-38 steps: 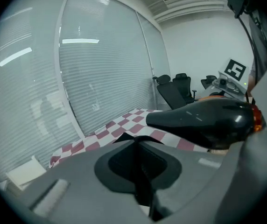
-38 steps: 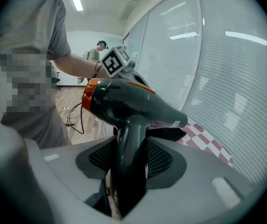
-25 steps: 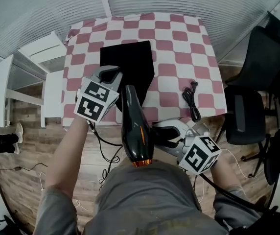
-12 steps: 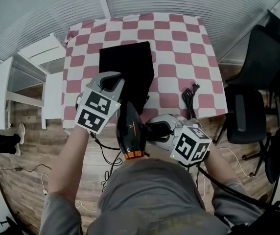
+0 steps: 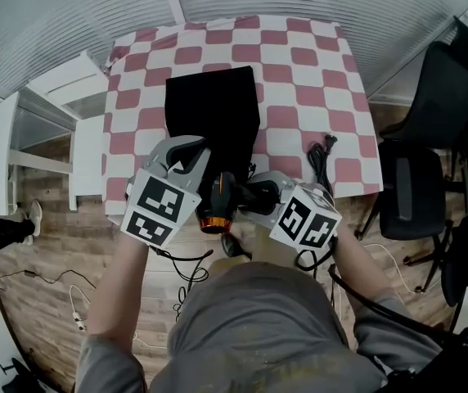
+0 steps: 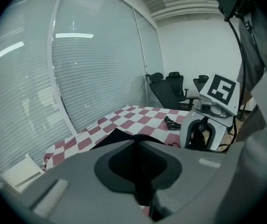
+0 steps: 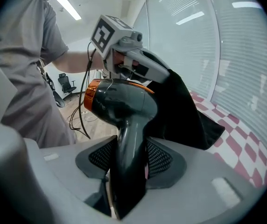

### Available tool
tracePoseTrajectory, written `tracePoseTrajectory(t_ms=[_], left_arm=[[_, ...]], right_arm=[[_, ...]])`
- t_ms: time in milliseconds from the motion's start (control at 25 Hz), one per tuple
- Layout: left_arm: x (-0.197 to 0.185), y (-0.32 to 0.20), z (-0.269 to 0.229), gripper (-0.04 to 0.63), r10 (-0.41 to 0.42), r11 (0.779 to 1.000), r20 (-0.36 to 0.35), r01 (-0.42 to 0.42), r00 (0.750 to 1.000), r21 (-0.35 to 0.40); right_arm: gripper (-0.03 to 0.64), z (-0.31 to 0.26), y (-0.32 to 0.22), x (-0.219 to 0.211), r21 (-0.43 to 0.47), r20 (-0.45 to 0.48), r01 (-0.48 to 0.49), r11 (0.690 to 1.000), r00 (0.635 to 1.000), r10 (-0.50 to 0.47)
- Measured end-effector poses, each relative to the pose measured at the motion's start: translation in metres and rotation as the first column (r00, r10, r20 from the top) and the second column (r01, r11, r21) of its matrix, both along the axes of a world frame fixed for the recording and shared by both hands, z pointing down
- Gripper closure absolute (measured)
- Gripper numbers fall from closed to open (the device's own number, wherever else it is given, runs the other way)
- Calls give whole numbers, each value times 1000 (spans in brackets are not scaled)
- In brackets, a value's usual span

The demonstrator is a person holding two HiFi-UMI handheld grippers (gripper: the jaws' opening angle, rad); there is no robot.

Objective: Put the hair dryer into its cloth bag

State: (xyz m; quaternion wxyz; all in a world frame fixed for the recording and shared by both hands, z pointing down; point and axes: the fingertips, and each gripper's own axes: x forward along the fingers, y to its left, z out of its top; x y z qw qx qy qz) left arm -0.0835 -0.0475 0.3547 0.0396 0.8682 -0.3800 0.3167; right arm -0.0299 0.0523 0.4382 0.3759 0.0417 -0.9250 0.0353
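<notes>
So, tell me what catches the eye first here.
The black hair dryer with its orange ring, its handle clamped in the right gripper, at the near edge of the red-checked tablecloth. The left gripper pinches up the edge of the black cloth bag lying there.

Glossy plastic hair dryer [image 7: 124, 107], matt cloth bag [image 5: 212, 109]

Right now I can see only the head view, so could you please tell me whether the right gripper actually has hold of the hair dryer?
Observer: Yes. In the right gripper view, the right gripper has its fingers closed on the handle of the hair dryer, with the barrel above them.
Operator: Thank you. Does the left gripper have the cloth bag?
Observer: Yes. In the left gripper view, the left gripper has its fingers shut on an edge of the black cloth bag.
</notes>
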Motion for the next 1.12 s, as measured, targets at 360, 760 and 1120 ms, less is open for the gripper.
tracePoseTrajectory(t_ms=[360, 760, 1120], left_arm=[[6, 8, 6, 584, 3, 1000, -5, -3, 1000, -9], [11, 2, 7, 584, -29, 999, -25, 28, 999, -42], [20, -13, 6, 581, -74, 996, -24, 73, 997, -53]], right_arm=[[403, 7, -37, 1, 1, -58, -51, 999, 997, 51], [403, 16, -71, -2, 8, -107, -90, 996, 990, 90], [403, 20, -120, 0, 24, -142, -219, 976, 965, 220]])
